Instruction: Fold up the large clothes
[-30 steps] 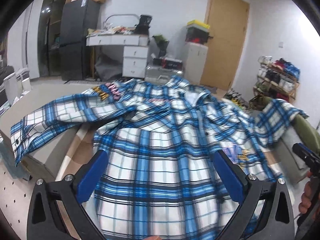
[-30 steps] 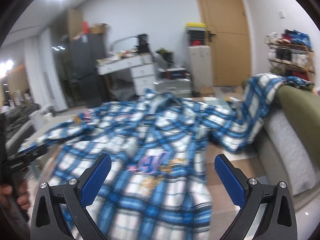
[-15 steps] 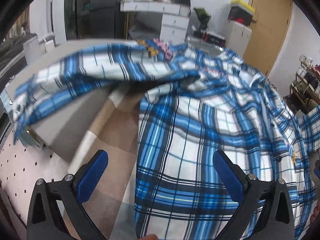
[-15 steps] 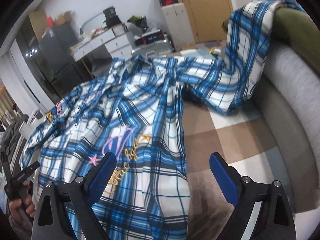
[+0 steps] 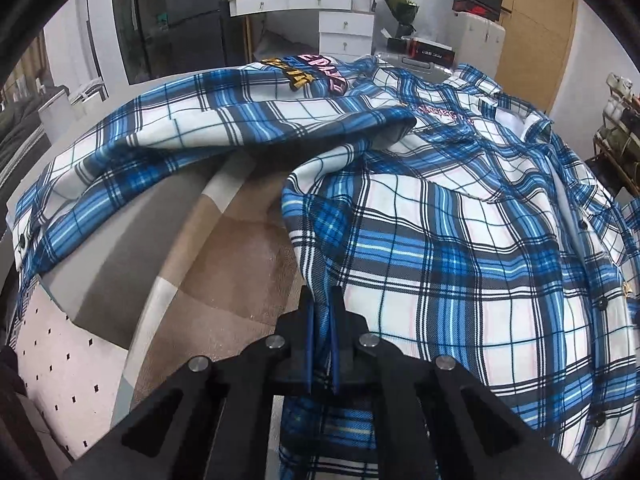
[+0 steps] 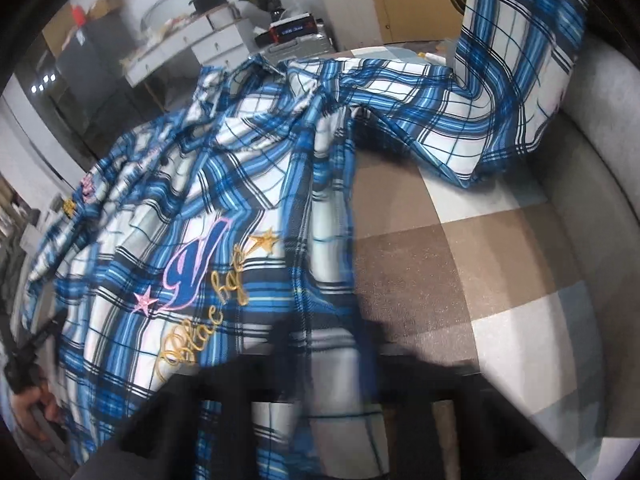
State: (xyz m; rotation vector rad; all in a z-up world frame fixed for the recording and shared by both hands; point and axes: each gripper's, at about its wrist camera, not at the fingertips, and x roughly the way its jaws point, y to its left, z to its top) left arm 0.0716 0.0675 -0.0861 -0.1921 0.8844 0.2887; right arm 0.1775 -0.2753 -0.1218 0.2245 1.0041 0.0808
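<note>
Blue plaid shirt (image 5: 460, 240): spread flat on checked rug (image 5: 224, 264), one sleeve draped up grey sofa (image 6: 592, 168). Left claw (image 5: 322, 320): pads clamped on shirt's side edge nr hem, angled down. Right claw (image 6: 320, 344): blurred, jaws closing w/ opposite hem edge between them, angled down; grip unclear

The left tool (image 5: 322, 312) is black, with blue pads (image 5: 310, 332) and silver screw heads (image 5: 276, 342).
</note>
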